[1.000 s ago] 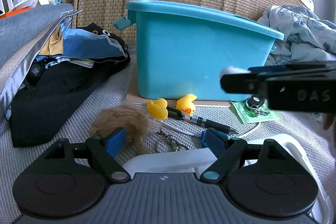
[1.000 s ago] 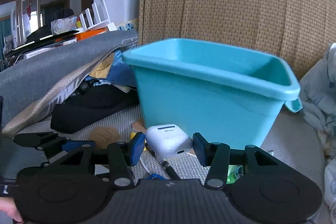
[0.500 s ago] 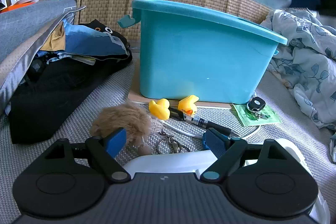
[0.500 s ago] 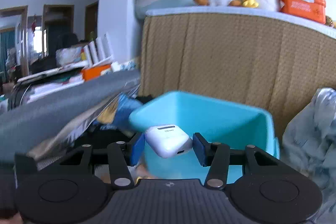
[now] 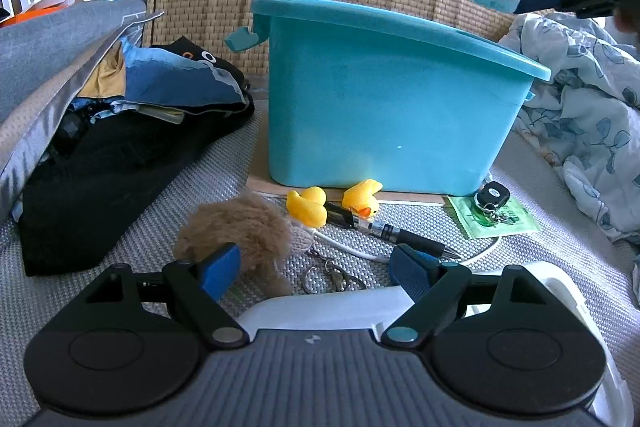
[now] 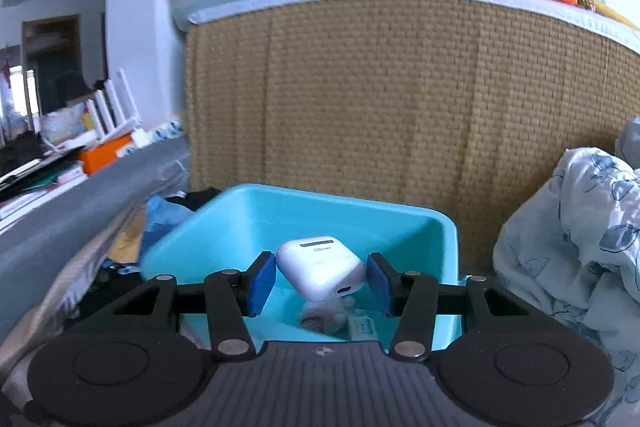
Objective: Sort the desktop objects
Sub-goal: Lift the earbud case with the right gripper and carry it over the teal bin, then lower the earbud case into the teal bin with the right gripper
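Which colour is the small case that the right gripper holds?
White; the case shows best in the right wrist view.

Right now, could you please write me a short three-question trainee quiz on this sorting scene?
1. True or false: the left gripper is holding the brown furry toy.
2. What does the right gripper hold? A) a rubber duck B) the white earbud case C) a pen
3. How many yellow rubber ducks lie in front of the teal bin?

Key
1. False: its jaws are open and hold nothing.
2. B, held over the bin.
3. Two.
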The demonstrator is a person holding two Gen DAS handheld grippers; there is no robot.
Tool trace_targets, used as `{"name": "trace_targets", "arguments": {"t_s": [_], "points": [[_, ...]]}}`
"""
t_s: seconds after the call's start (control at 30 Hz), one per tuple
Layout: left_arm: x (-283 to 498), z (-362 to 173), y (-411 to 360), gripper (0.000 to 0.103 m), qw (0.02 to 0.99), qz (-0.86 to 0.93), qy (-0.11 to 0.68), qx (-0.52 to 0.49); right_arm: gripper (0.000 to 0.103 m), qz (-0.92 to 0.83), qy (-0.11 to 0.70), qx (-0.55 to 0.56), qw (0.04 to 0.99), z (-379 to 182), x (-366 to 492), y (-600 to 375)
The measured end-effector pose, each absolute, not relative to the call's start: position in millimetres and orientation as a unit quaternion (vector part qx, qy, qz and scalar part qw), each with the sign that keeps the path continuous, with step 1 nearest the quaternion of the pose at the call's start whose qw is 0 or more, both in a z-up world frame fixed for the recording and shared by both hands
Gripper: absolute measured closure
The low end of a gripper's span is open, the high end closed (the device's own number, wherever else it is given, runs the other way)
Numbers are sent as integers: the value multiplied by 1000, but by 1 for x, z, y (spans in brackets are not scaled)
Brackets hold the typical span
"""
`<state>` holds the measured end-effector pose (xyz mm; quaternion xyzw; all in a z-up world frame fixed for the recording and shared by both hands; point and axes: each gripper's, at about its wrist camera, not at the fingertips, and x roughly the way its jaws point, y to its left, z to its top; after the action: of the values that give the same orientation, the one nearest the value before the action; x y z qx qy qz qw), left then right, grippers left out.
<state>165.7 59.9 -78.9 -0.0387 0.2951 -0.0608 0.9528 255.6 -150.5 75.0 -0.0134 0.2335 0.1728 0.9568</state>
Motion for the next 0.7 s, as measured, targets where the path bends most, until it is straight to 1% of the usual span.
{"name": "trace_targets", "arguments": {"t_s": [0.2,0.4,0.7], "points": [[167,-80,59,17,952,-60,298,-37,49,164,288,-1,943,74,295,-147],[169,-81,60,17,950,-59,304,-39,49,164,337,-40,926,73,330,-127],[171,-82,61,17,947,-59,313,-44,49,149,432,-53,888,66,371,-115]]}}
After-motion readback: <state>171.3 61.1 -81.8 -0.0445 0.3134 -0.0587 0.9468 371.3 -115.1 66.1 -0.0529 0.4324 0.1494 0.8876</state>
